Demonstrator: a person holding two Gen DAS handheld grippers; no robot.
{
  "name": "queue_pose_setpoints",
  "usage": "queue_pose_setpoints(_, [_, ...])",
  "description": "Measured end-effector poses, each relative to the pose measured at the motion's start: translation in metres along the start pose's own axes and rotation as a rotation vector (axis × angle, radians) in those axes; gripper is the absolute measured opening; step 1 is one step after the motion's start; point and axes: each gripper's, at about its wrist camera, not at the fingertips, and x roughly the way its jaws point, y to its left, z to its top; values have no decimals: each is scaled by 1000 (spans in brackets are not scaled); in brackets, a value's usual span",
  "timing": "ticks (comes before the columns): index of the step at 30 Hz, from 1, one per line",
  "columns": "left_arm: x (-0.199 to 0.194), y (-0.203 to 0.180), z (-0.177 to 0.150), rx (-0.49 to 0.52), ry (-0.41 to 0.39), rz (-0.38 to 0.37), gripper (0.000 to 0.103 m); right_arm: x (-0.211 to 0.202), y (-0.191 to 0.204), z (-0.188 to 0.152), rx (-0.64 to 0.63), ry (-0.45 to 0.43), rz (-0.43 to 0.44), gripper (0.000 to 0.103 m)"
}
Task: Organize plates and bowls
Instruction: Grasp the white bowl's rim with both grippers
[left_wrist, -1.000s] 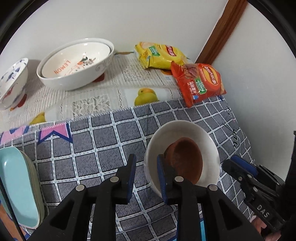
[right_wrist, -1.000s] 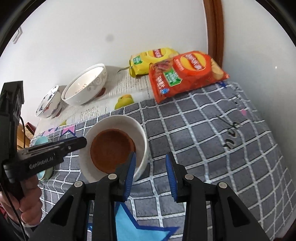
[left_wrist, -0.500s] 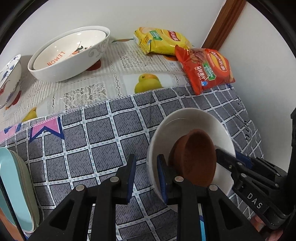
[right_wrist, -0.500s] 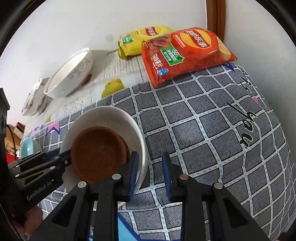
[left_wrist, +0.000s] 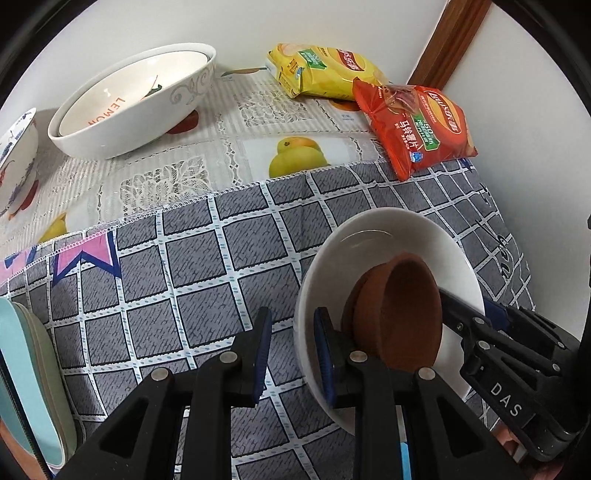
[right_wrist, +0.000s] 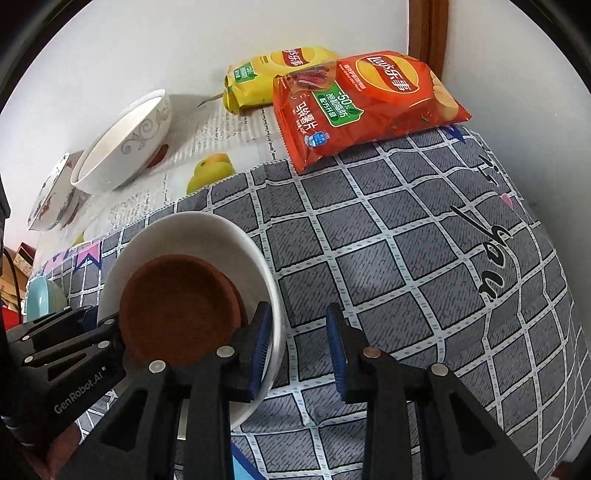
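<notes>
A white bowl (left_wrist: 373, 236) (right_wrist: 184, 236) with a brown bowl (left_wrist: 402, 306) (right_wrist: 173, 299) inside is tilted and lifted above the grey checked cloth. My left gripper (left_wrist: 291, 350) straddles the white bowl's left rim, jaws a hand's width apart, one finger inside and one outside. My right gripper (right_wrist: 297, 347) straddles its right rim the same way. Neither jaw is visibly pressed on the rim. Each gripper shows in the other's view.
A large white bowl (left_wrist: 129, 107) with another nested in it and a blue patterned bowl (left_wrist: 14, 162) stand at the back left. Yellow (left_wrist: 325, 70) and red (left_wrist: 417, 125) chip bags lie back right. Stacked teal plates (left_wrist: 22, 387) sit at the left edge.
The white bowl with the brown bowl has risen and tilted between both grippers. Both cameras have moved nearer to the bowl and the table's back.
</notes>
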Motion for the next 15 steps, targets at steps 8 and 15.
queue_pose_setpoints(8, [2,-1,0,-6,-9,18,23,1,-2,1,-2,-22,12,34])
queue_pose_setpoints(15, [1,0,0,-25,-22,8,21,0,-6,-1,21,-47,35,34])
